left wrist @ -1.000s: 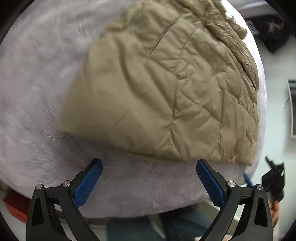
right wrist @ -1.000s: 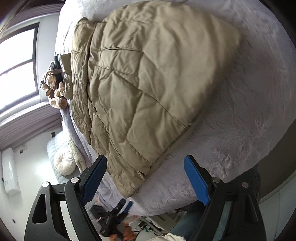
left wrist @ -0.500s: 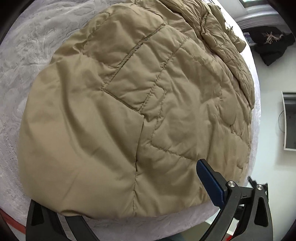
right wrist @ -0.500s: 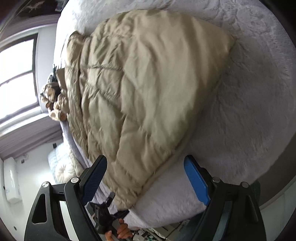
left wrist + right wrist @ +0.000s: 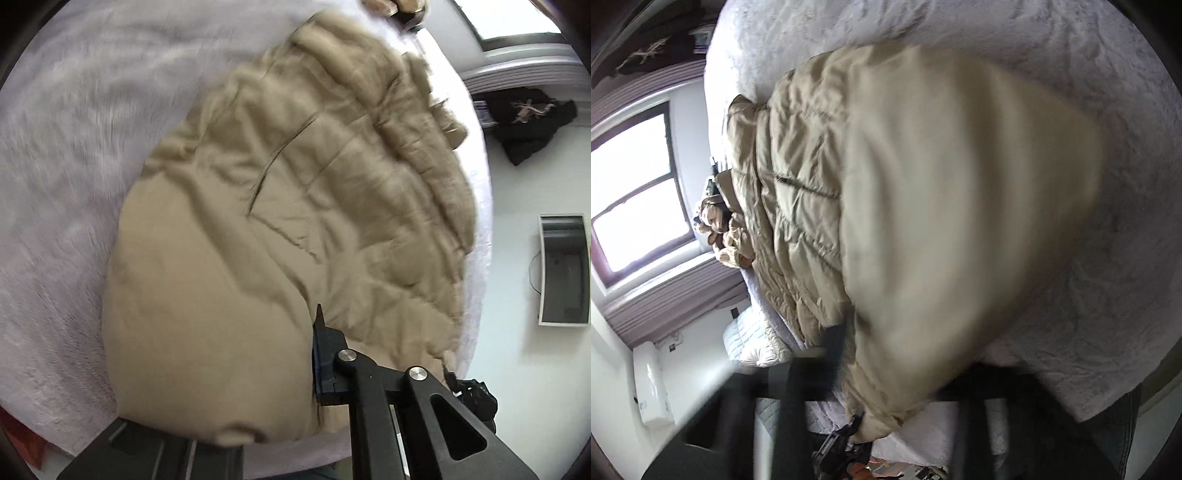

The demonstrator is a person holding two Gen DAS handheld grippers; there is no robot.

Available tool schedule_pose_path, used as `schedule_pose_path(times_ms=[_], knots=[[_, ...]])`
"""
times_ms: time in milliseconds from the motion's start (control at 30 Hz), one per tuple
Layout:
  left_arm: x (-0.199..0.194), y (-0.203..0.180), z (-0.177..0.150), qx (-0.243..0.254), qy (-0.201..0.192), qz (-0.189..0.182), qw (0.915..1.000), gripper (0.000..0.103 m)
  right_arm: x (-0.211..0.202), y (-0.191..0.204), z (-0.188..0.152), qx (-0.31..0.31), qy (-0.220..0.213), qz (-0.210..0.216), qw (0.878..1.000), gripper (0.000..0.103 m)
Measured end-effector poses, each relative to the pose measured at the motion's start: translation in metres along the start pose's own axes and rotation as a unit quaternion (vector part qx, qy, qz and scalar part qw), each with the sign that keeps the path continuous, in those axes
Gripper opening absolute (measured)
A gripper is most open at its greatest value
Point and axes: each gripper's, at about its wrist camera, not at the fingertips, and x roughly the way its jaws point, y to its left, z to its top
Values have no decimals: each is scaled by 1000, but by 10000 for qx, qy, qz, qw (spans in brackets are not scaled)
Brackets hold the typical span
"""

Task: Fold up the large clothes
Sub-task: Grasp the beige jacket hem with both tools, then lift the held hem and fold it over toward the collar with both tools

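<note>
A tan quilted puffer jacket [image 5: 295,229] lies on a white fluffy bed cover [image 5: 55,184]. In the left wrist view my left gripper [image 5: 295,369] is shut on the jacket's near hem; one blue-padded finger [image 5: 325,373] shows, the other is under the bunched fabric. In the right wrist view the jacket [image 5: 942,221] fills the middle, lifted and blurred. My right gripper [image 5: 886,373] is mostly covered by the fabric and blurred; its fingers have closed in on the jacket's near edge. The left gripper and hand show small at the bottom of the right wrist view [image 5: 842,450].
The bed cover [image 5: 1071,74] extends around the jacket. Plush toys [image 5: 720,229] lie by the jacket's far end near a window [image 5: 631,199]. A dark garment [image 5: 524,118] hangs on the wall. A white pillow [image 5: 753,343] lies beside the bed.
Both grippers moved forward onto the jacket's near hem and closed on it. The hem is now bunched and lifted, and both views are blurred by motion.
</note>
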Motion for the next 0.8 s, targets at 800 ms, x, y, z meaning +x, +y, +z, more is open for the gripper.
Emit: schedule_pose_path(times_ms=[800], knots=[[-49,-173,209,1141,-1578,114,9808,14,42,348,86,-3972,343,-164,9169,8]])
